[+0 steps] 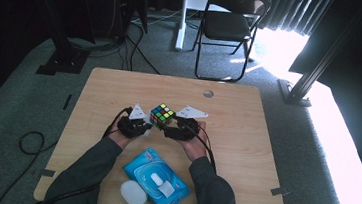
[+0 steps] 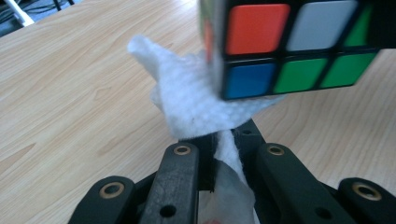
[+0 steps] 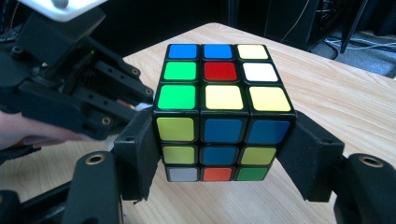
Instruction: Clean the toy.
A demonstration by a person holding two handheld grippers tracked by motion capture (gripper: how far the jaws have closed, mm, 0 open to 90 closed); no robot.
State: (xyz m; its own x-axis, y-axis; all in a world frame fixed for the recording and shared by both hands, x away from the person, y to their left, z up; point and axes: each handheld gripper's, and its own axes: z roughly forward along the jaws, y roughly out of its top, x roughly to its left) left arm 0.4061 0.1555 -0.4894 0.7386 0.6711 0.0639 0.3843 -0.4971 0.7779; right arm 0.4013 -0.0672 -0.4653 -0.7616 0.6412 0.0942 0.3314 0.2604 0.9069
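Black-framed plastic puzzle cube point(image 3: 224, 112): blue, green, yellow, red, white, orange squares. Crumpled wipe point(image 2: 196, 102): white. Wooden tabletop point(image 1: 246, 133): light tan grain.

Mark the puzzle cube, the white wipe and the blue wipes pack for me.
puzzle cube point(image 3: 224, 98), right gripper view, yellow centre tile of its top front row.
white wipe point(image 2: 196, 102), left gripper view, bunched part above the jaws.
blue wipes pack point(image 1: 140, 166), high view, blue wrapper left of its white lid.

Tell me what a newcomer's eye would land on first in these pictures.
First the bright puzzle cube, clamped by the right gripper above the middle of the wooden table. Next the white wipe pinched in the left gripper, pressed against the cube's side. Near the table's front edge lies a blue wipes pack.
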